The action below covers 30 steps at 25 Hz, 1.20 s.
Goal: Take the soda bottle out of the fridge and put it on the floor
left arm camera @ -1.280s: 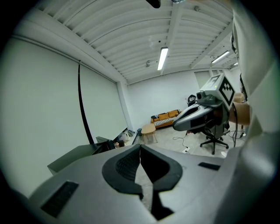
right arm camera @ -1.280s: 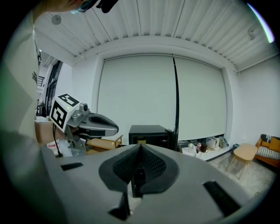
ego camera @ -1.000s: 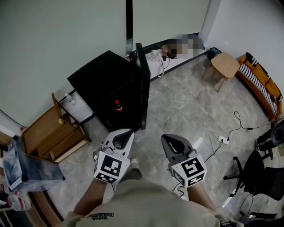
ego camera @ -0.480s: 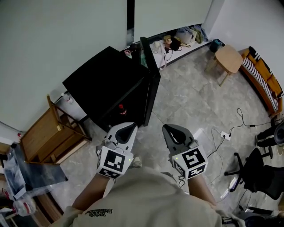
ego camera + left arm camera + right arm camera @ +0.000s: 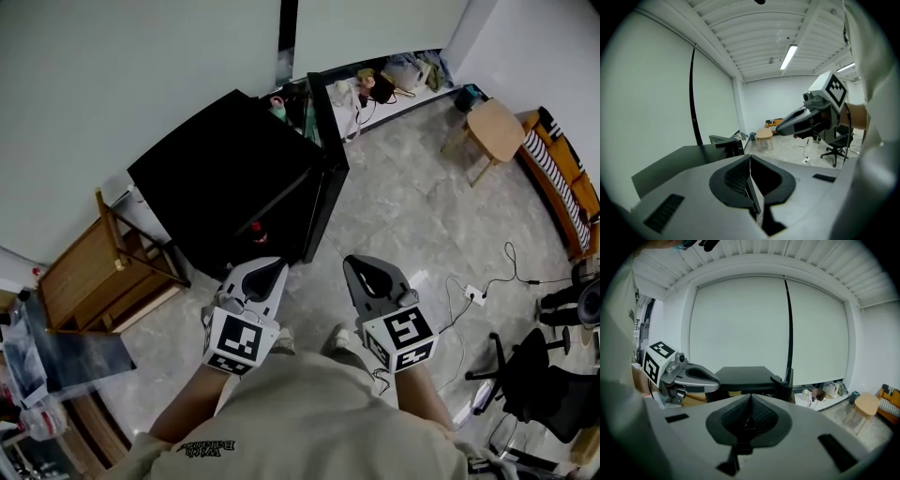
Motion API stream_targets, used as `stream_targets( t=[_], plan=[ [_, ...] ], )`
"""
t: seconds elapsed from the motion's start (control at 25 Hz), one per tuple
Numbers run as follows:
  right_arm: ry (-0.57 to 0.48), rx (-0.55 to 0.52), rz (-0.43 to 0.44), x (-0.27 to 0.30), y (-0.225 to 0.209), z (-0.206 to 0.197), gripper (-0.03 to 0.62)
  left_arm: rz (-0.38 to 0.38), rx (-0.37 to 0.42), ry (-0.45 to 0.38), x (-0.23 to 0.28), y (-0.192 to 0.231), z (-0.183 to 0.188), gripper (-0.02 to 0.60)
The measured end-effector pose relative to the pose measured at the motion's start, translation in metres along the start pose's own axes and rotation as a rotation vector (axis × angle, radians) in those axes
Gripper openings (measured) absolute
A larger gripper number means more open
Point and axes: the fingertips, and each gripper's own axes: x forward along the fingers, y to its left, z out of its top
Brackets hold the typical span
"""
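Black fridge (image 5: pixel 225 173) stands against the pale wall, with its door (image 5: pixel 325 164) swung wide open on the right of the cabinet. The soda bottle (image 5: pixel 254 231), dark with a red cap, stands upright inside the fridge, low down and close to the front of the opening.

The left gripper (image 5: pixel 275 266) hangs in front of the fridge opening, near the bottle but apart from it. Its nose is tipped slightly down toward the fridge, and its jaws are pressed together with nothing between them. The right gripper (image 5: pixel 357 263) is level with it, in front of the fridge door's free edge. Its jaws are pressed together too, and empty. The grippers do not touch each other.

A wooden shelf unit (image 5: pixel 89 281) sits just left of the fridge. The grey tiled floor (image 5: pixel 403 216) spreads out right of the fridge. A round wooden stool (image 5: pixel 495 131) stands well right of the fridge, past the door. A white power strip (image 5: pixel 473 295) with its cable lies on the tiles right of the fridge, nearer the person. A black office chair (image 5: pixel 534 375) is farther right of the fridge.
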Motion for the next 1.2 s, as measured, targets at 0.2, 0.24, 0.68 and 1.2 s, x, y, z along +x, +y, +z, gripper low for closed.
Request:
stream_targets(
  t=[0.2,0.24,0.68,1.2],
  plan=[
    [0.006,-0.025,0.076,0.007,-0.017,-0.004,-0.003,0.141,-0.031,0.028,0.012,0.011,0.003,0.008],
    [0.009,-0.028,0.092,0.008,-0.021,-0.004,-0.003,0.168,-0.044,0.036,0.013,0.013,0.004,0.008],
    [0.027,0.047,0.241,0.031,-0.056,-0.025,-0.003,0.315,-0.207,0.142,0.051,0.027,-0.037,0.174],
    [0.039,0.109,0.290,0.063,-0.089,-0.043,-0.003,0.426,-0.279,0.306,0.117,0.068,-0.138,0.256]
  ],
)
